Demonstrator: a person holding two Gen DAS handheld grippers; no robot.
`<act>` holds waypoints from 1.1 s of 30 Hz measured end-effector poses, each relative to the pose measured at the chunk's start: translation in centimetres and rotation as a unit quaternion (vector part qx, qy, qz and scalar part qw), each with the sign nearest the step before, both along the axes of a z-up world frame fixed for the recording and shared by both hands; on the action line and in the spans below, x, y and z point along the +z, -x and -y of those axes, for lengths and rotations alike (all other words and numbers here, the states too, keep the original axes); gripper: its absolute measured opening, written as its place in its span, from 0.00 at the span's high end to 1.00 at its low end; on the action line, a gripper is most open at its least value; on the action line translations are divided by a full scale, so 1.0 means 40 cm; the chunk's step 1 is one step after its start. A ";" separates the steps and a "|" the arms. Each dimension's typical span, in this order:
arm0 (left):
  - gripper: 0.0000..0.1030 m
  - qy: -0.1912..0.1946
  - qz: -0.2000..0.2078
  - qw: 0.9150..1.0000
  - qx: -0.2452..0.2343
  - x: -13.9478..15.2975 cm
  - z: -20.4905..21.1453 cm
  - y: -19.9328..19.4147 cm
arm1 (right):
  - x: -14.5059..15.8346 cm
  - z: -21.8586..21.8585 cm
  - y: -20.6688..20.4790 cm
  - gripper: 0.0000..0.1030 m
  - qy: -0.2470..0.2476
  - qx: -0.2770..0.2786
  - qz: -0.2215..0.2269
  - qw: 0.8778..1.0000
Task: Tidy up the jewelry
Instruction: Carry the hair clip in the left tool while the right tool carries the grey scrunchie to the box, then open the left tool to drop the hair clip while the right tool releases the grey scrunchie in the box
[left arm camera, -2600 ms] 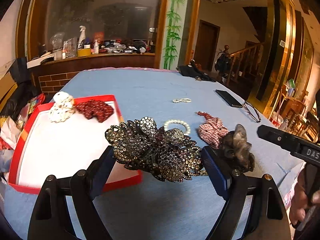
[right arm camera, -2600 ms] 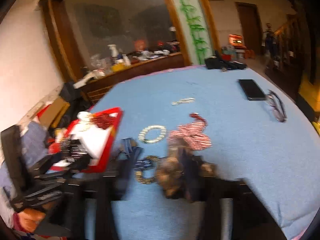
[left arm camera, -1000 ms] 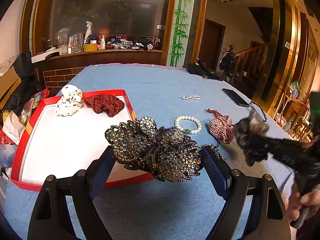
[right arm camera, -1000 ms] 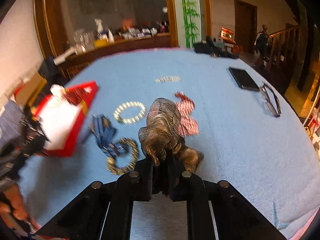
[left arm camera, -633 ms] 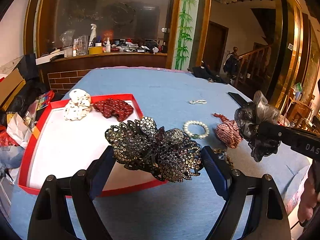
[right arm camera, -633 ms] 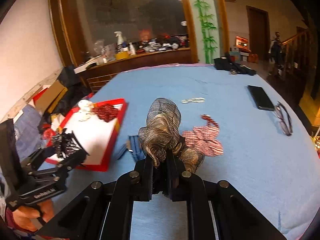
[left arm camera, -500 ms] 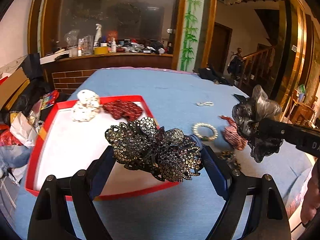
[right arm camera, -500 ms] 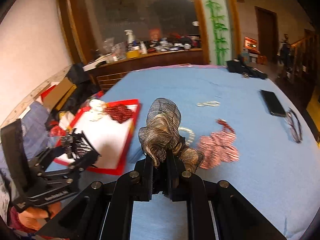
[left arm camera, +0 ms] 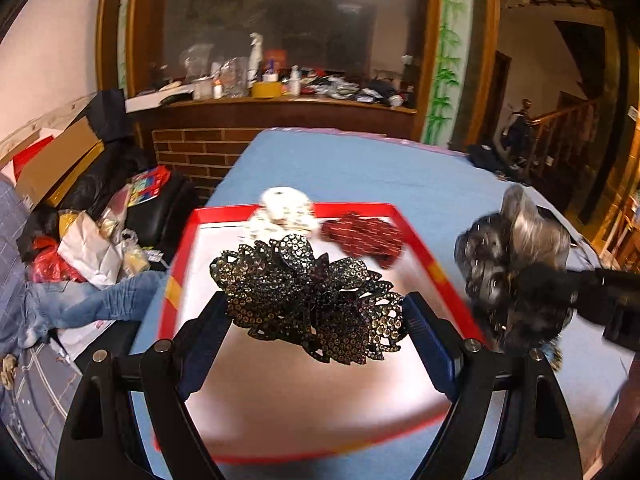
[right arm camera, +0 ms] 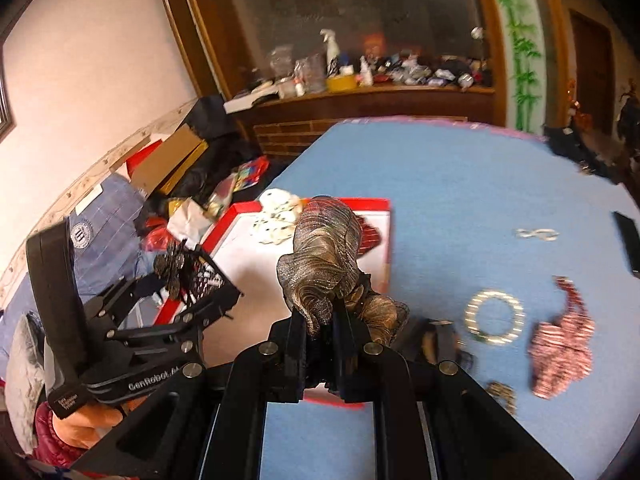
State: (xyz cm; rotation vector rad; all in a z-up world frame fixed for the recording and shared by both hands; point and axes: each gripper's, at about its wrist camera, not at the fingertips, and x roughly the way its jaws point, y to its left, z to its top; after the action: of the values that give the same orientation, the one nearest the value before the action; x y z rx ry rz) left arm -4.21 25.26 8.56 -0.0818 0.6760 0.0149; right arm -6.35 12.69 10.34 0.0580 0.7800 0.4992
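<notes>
My left gripper (left arm camera: 316,316) is shut on a wide rhinestone flower hair clip (left arm camera: 308,296), held by its two ends above the red-rimmed white tray (left arm camera: 428,252). My right gripper (right arm camera: 320,316) is shut on a bronze mesh hair bow (right arm camera: 324,264); in the left wrist view that bow (left arm camera: 512,256) hangs over the tray's right rim. In the tray's far end lie a white scrunchie (left arm camera: 284,208) and a dark red scrunchie (left arm camera: 364,236). The left gripper (right arm camera: 192,280) with the clip shows at the left of the right wrist view.
On the blue tablecloth (right arm camera: 460,184) right of the tray lie a pearl bracelet (right arm camera: 495,317), a pink checked scrunchie (right arm camera: 560,344), a gold chain bracelet (right arm camera: 502,394), a small silver piece (right arm camera: 536,234) and a phone (right arm camera: 630,240). Bags and boxes (left arm camera: 84,216) crowd the floor left of the table.
Both grippers have swung left toward the tray with their items. The clip now hangs over the tray's middle and the bow over its right rim; the loose jewelry has slid right in view.
</notes>
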 end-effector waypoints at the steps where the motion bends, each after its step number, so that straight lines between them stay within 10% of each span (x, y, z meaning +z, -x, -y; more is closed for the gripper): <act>1: 0.17 0.001 -0.005 1.000 0.002 -0.002 -0.012 -0.014 | -0.009 -0.017 -0.015 0.88 0.003 0.001 -0.003 1.000; 22: 0.17 0.031 -0.108 0.993 0.029 -0.111 -0.104 -0.222 | -0.152 -0.120 -0.256 0.83 0.005 -0.025 -0.085 0.996; 33: 0.16 0.052 -0.101 0.993 0.036 -0.099 -0.123 -0.212 | -0.118 -0.097 -0.231 0.51 -0.009 -0.018 -0.084 0.996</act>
State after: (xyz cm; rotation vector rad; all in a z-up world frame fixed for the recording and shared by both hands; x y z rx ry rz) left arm 4.25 30.17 4.60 -0.2061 0.8769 0.0578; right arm 2.91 16.59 5.63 0.1322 0.9377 0.4706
